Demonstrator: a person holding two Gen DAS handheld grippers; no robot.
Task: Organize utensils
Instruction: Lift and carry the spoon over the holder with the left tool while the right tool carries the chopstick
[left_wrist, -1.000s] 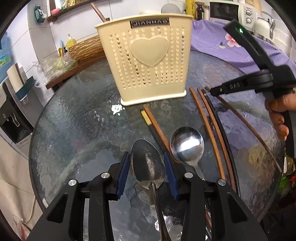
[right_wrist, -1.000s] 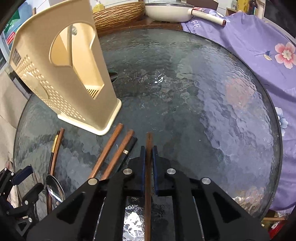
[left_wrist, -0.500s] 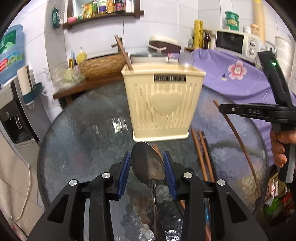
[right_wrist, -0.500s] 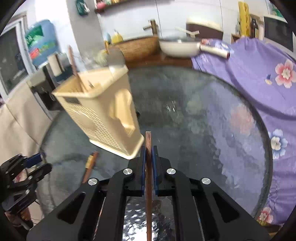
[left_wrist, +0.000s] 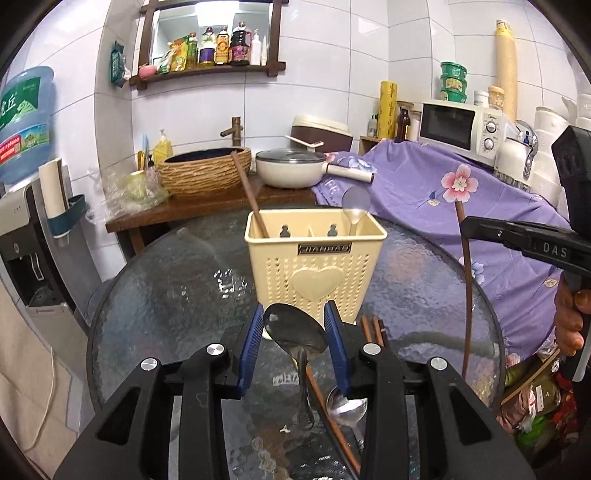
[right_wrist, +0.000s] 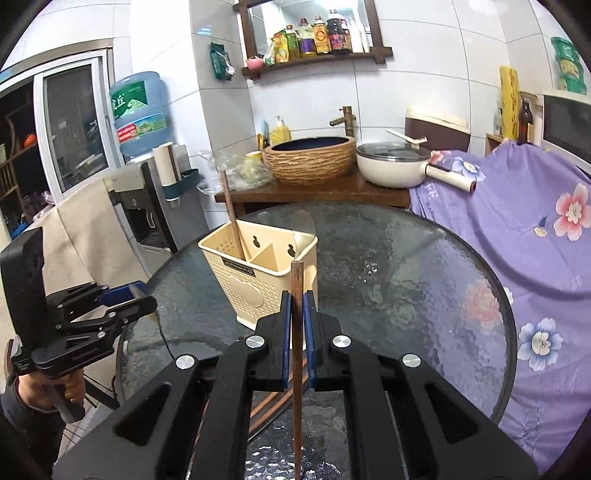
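A cream plastic utensil holder (left_wrist: 317, 266) with a heart on its front stands on the round glass table (left_wrist: 173, 295); it also shows in the right wrist view (right_wrist: 258, 280). It holds one brown chopstick (left_wrist: 249, 192) on its left side and a spoon (left_wrist: 355, 206) on its right. My left gripper (left_wrist: 295, 332) is shut on a metal spoon (left_wrist: 295, 330), lifted in front of the holder. My right gripper (right_wrist: 296, 314) is shut on a brown chopstick (right_wrist: 296, 350), held upright right of the holder (left_wrist: 466, 280). More chopsticks (left_wrist: 373, 328) and a spoon (left_wrist: 347, 404) lie on the table.
A purple flowered cloth (left_wrist: 461, 206) covers the right side. Behind the table a wooden counter carries a woven basin (left_wrist: 207, 171) and a white pan (left_wrist: 291, 170). A water dispenser (right_wrist: 140, 110) stands at the left.
Both grippers have risen from the table, the left carrying the spoon and the right carrying the chopstick. The views now tilt up to show the holder's open top.
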